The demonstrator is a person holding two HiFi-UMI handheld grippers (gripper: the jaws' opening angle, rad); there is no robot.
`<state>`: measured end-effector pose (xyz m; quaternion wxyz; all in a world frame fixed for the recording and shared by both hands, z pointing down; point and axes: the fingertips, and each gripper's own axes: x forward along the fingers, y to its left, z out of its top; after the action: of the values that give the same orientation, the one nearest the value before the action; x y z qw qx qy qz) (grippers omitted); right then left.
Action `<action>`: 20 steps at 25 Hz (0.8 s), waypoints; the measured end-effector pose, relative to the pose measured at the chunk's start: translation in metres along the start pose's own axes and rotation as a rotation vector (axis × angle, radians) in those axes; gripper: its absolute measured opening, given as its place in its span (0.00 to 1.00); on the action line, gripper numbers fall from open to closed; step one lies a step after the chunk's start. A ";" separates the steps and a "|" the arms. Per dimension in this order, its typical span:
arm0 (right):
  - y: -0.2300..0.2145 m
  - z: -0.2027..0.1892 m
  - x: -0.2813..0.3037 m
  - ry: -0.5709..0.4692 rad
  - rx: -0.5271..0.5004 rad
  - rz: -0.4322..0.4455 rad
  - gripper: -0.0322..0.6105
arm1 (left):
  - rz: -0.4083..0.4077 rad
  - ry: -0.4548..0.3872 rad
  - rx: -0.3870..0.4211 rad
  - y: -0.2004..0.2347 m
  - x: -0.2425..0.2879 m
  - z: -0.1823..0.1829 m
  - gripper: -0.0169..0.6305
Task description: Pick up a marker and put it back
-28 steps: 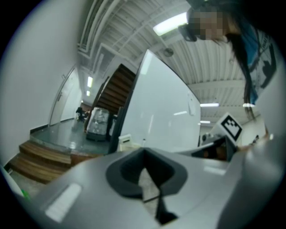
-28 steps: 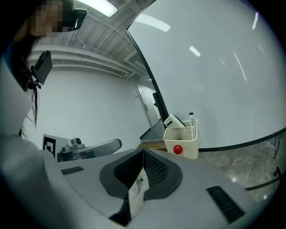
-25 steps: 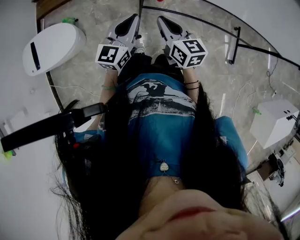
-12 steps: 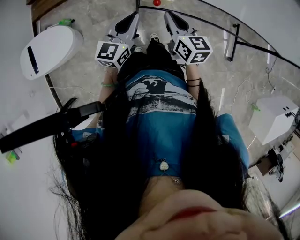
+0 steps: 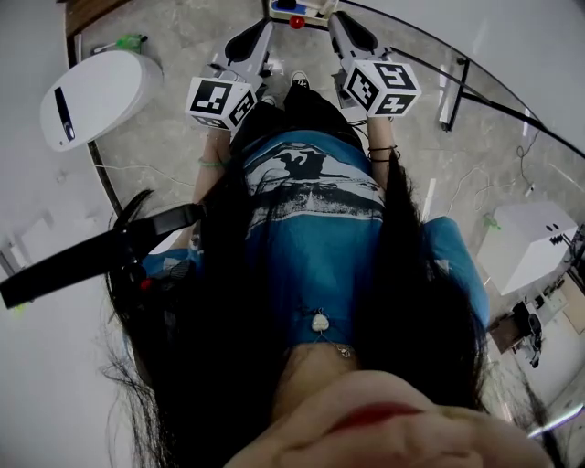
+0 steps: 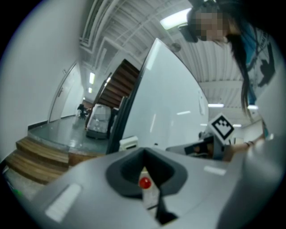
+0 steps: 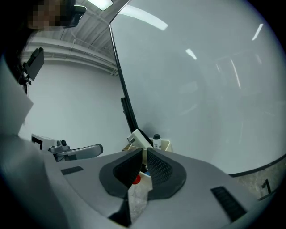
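Note:
A marker with a red cap (image 5: 297,20) stands in a small holder (image 5: 311,7) at the foot of the whiteboard, at the top edge of the head view. Both grippers point at it from either side. My left gripper (image 5: 259,35) is shut with nothing held, and the red cap (image 6: 144,182) shows through the slit of its jaws. My right gripper (image 5: 345,26) is also shut and empty. In the right gripper view the red cap (image 7: 136,180) peeks below the pads, and a black-capped marker (image 7: 157,139) and an eraser (image 7: 139,137) sit in the holder beyond.
The whiteboard (image 7: 201,89) fills the space ahead, with its black frame edge (image 7: 127,112). A white rounded unit (image 5: 96,91) stands on the floor at left, a white box (image 5: 530,242) at right. A black bar (image 5: 91,251) crosses at lower left. Wooden steps (image 6: 35,156) lie far left.
Both grippers have moved forward, towards the top of the head view. The holder with the red-capped marker has come into view between their tips. The jaws stay shut.

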<state>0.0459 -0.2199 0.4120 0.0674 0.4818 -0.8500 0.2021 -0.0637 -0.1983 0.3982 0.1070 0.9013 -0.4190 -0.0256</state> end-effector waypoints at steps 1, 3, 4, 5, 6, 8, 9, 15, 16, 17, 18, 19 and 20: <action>-0.002 0.002 0.003 -0.001 0.000 -0.002 0.07 | 0.009 -0.002 0.001 0.002 0.000 0.002 0.03; -0.002 0.004 0.008 0.001 -0.005 -0.002 0.08 | 0.028 -0.005 0.002 0.008 -0.003 0.003 0.03; -0.001 0.004 0.011 0.007 -0.012 0.002 0.13 | 0.037 -0.007 0.003 0.010 -0.004 0.003 0.03; 0.000 0.004 0.013 0.016 -0.022 0.009 0.21 | 0.045 -0.009 0.003 0.013 -0.005 0.004 0.03; 0.001 0.004 0.017 0.029 -0.035 0.015 0.22 | 0.053 -0.011 0.003 0.015 -0.006 0.005 0.03; 0.002 0.002 0.023 0.056 -0.075 0.022 0.25 | 0.068 -0.012 0.004 0.020 -0.006 0.005 0.03; 0.003 0.001 0.026 0.071 -0.101 0.022 0.27 | 0.074 -0.011 0.004 0.022 -0.006 0.006 0.03; 0.004 -0.006 0.045 0.139 -0.257 0.000 0.28 | 0.099 -0.007 0.006 0.029 -0.008 0.005 0.03; 0.005 -0.007 0.049 0.141 -0.260 0.003 0.28 | 0.103 -0.007 0.007 0.031 -0.009 0.004 0.03; 0.007 -0.008 0.052 0.142 -0.258 0.009 0.28 | 0.107 -0.007 0.007 0.032 -0.011 0.003 0.03; 0.008 -0.010 0.055 0.144 -0.254 0.015 0.28 | 0.111 -0.007 0.008 0.034 -0.012 0.002 0.03; 0.007 -0.011 0.057 0.148 -0.254 0.018 0.28 | 0.115 -0.007 0.009 0.035 -0.012 0.002 0.03; 0.006 -0.011 0.059 0.153 -0.259 0.014 0.28 | 0.118 -0.007 0.009 0.036 -0.012 0.002 0.03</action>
<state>0.0083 -0.2593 0.4389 0.1922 0.4465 -0.8646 0.1271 -0.0989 -0.2118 0.4032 0.1029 0.8754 -0.4719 -0.0203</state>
